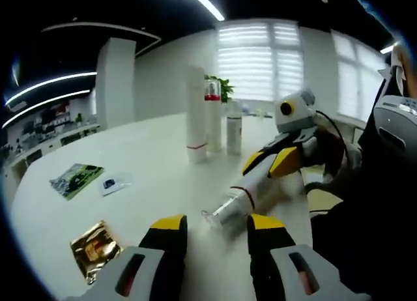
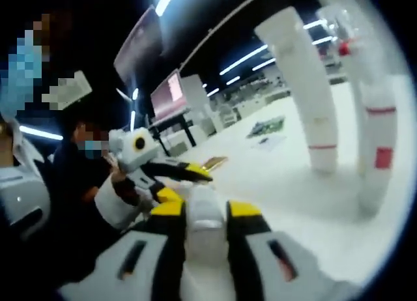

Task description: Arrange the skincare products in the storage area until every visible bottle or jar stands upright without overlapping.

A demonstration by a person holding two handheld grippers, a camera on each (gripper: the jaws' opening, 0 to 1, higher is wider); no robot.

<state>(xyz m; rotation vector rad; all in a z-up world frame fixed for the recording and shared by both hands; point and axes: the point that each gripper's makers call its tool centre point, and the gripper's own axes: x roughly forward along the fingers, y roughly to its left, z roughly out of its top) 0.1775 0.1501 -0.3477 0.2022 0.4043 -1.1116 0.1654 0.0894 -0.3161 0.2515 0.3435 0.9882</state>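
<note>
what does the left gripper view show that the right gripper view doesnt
Left gripper view alone: blinds over the windows and a green plant behind the standing products.

Right gripper view alone: a computer monitor and a seated person in the background.

Both: the white table, the tall white tube, the gold sachet, the green packet, and the bottle gripped by the right gripper.

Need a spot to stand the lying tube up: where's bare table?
Free: the white table between the green packet and the tall white tube. Crowded: the standing bottles beside that tube, and around the lying tube held by the right hand-held gripper.
</note>
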